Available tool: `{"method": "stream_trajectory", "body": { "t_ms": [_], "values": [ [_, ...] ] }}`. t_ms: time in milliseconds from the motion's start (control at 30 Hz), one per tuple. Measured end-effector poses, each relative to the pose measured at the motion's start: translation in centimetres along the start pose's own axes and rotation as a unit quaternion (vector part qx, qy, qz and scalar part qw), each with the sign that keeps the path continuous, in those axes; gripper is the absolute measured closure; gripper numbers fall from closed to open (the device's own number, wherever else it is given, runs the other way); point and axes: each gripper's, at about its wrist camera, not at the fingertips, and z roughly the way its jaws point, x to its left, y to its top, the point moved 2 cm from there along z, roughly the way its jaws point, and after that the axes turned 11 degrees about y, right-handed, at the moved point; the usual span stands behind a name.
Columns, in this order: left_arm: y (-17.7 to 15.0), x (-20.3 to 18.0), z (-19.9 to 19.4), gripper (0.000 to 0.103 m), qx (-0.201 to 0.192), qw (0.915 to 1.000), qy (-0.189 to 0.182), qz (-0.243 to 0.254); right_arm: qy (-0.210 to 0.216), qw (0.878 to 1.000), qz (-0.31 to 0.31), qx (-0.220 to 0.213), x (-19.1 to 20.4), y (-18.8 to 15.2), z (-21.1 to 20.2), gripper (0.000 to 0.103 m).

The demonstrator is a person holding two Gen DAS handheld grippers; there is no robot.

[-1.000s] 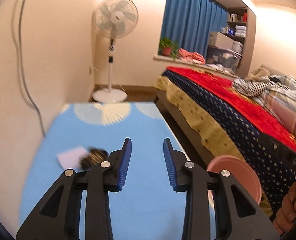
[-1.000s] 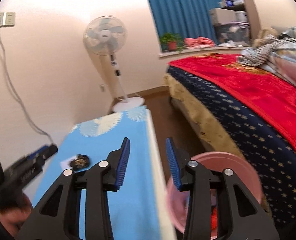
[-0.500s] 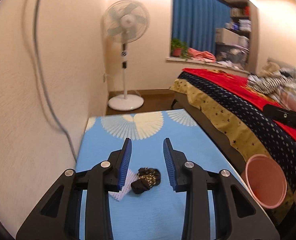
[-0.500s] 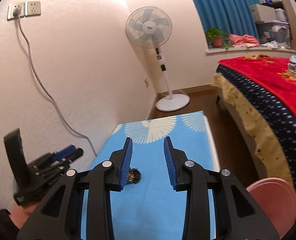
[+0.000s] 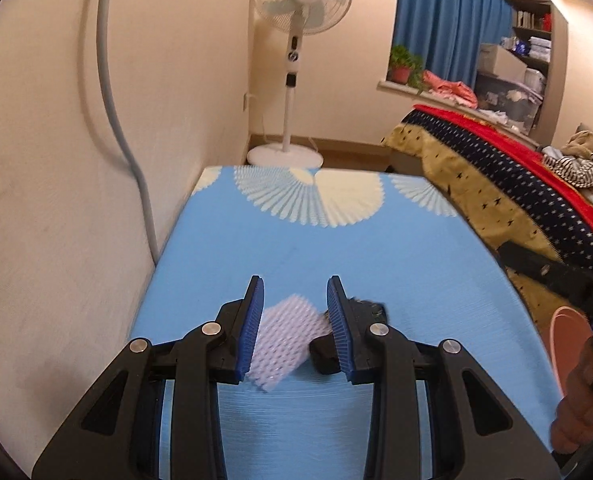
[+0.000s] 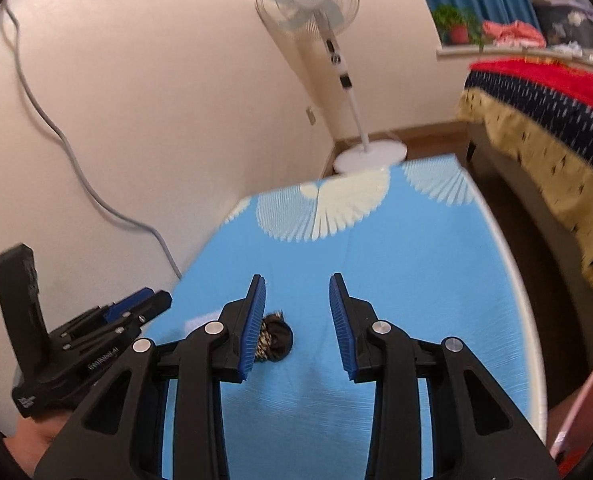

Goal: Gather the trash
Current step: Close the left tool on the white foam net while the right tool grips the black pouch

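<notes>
A white foam net piece lies on the blue table, between the fingers of my open left gripper. A dark crumpled wrapper lies just right of it, partly behind the right finger. In the right wrist view the dark wrapper sits by the left finger of my open right gripper, and a sliver of the white piece shows beyond. The left gripper appears at the left there. A pink bin stands at the table's right edge.
A wall with a grey cable runs along the table's left side. A standing fan is past the far end. A bed with a red and navy cover lies to the right, across a narrow floor gap.
Both grippers swung left and dropped toward the trash on the table. The white piece now lies between my left fingers, and the dark wrapper sits beside my right gripper's left finger.
</notes>
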Motion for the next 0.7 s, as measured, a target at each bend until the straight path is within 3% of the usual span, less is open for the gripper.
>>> {"method": "stream_trajectory", "body": {
  "t_ms": [233,700],
  "values": [
    [-1.1,2.1,2.9,0.070,0.034,0.9990,0.019,-0.021,0.023,0.999,0.011,0.037,-1.2,-2.0,4.9,0.051],
    [-2.9,3.6,6.2,0.069,0.080,0.9963,0.012,-0.030,0.050,0.992,0.041,0.112,-0.7,-3.8,10.9,0.047]
  ]
}}
